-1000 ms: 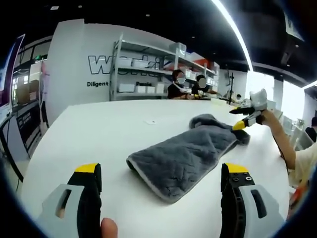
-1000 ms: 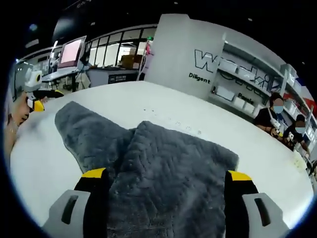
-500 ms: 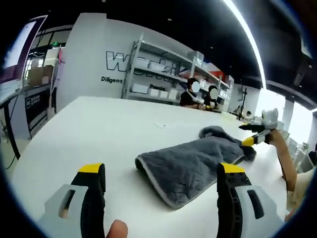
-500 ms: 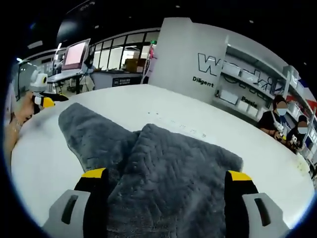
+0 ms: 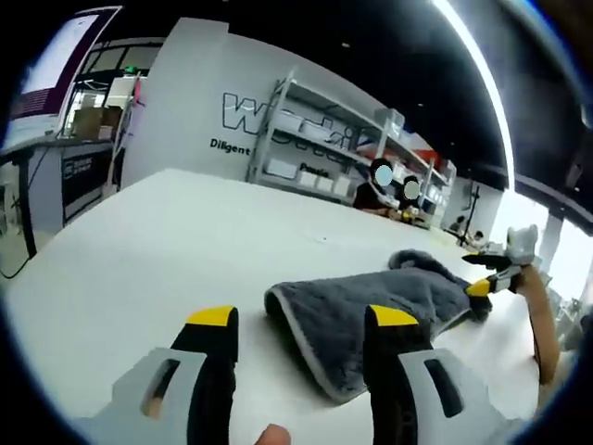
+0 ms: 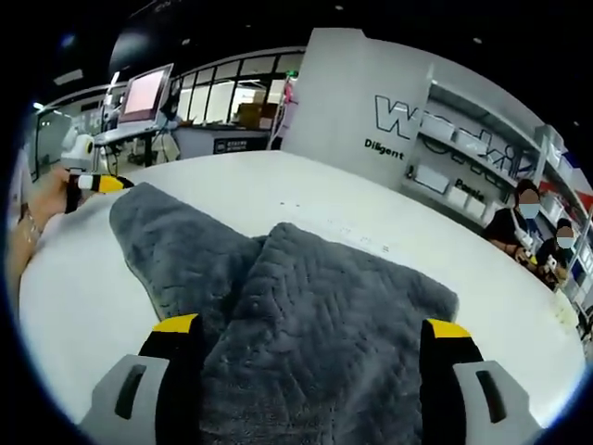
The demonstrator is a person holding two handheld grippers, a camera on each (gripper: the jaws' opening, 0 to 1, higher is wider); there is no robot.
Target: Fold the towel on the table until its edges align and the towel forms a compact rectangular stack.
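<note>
Left gripper view, nearest first: the left hand-held gripper (image 5: pixel 301 320) has its two yellow-tipped jaws spread with a clear gap between them and nothing held. The right jaw stands in front of the near edge of the grey towel (image 5: pixel 384 301), while the left jaw is over bare white tabletop (image 5: pixel 139 241). The towel lies folded over on the tabletop, its light-trimmed near corner just beyond the jaws and its body running away to the right, ending in a rumpled bunch at the far right. At that far right end the right hand-held gripper (image 5: pixel 486 278) shows, held by a person's hand, its yellow tips just beside the towel's bunched end. Farther back are metal shelving (image 5: pixel 324 139) against a white wall with dark lettering (image 5: pixel 278 116), and two seated people at the far side of the tabletop.

Right gripper view, nearest first: the right hand-held gripper (image 6: pixel 310 338) also has its jaws set wide apart, holding nothing, with the towel (image 6: pixel 315 306) lying between and beyond them. The towel shows as two overlapping quilted layers, the right one on top of the left. At the far left end of the towel the left hand-held gripper (image 6: pixel 97 183) appears in a hand, close beside the cloth's corner. A monitor (image 6: pixel 146 93) stands beyond it at far left.
</note>
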